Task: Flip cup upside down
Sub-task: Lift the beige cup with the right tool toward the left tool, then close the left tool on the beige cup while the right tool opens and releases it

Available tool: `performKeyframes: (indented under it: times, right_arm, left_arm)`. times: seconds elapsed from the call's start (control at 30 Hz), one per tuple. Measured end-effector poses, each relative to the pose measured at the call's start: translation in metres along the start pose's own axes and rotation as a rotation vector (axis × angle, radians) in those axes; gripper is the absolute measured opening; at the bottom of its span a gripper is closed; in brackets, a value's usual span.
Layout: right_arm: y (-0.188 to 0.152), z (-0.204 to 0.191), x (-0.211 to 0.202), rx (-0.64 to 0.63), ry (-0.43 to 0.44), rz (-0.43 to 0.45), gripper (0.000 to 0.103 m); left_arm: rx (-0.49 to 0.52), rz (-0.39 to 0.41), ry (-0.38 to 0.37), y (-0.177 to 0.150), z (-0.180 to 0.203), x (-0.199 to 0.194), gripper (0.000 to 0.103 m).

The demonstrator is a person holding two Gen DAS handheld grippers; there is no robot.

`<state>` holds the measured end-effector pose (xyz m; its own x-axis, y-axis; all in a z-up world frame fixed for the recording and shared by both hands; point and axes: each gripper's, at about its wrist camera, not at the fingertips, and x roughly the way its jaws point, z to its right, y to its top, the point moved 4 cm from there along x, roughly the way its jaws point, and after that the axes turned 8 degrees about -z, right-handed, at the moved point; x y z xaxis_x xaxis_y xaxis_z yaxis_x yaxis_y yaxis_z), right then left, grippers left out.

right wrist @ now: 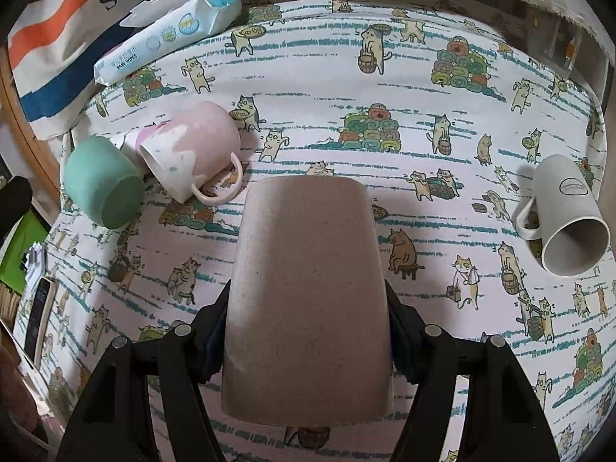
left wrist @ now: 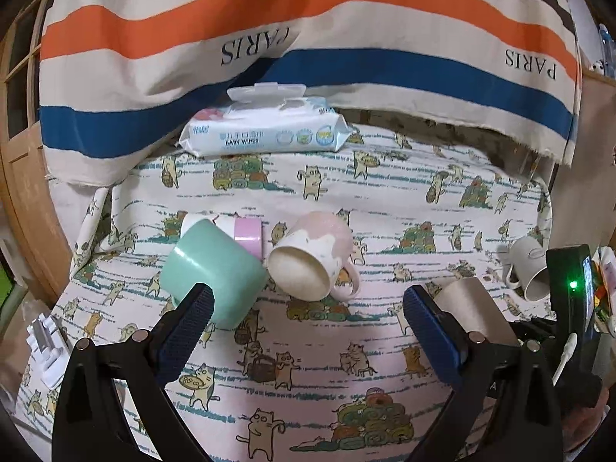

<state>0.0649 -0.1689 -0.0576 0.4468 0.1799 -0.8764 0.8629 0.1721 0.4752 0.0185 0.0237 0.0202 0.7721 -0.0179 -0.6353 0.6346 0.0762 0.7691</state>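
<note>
My right gripper is shut on a speckled beige cup, holding it by its sides with its base pointing away from me over the cat-print cloth. The same cup shows in the left wrist view behind my right finger. My left gripper is open and empty, just in front of a mint green cup lying on its side. A pink and white mug lies on its side next to it, mouth toward me. A white mug lies on its side at the right.
A pack of baby wipes sits at the back against a striped "PARIS" cloth. A pink-banded white container lies behind the green cup. A white plastic piece lies at the left edge.
</note>
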Motion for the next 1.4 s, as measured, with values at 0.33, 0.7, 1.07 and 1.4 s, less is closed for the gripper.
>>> performKeyframes:
  times: [0.33, 0.7, 1.07, 1.4]
  right_arm:
    - [0.000, -0.003, 0.001, -0.017, -0.005, 0.013, 0.070]
    - [-0.010, 0.027, -0.051, 0.011, 0.105, 0.205, 0.085]
    - [-0.020, 0.112, -0.126, 0.106, -0.012, 0.608, 0.103]
    - [-0.016, 0.136, -0.101, 0.094, -0.053, 0.605, 0.103]
  left_arm:
    - [-0.003, -0.033, 0.003, -0.005, 0.000, 0.011, 0.098]
    - [-0.033, -0.051, -0.031, -0.003, 0.002, 0.007, 0.098]
    - [-0.034, -0.097, -0.142, 0.005, 0.049, 0.007, 0.099]
    - [-0.062, -0.303, -0.167, 0.004, 0.114, 0.063, 0.099]
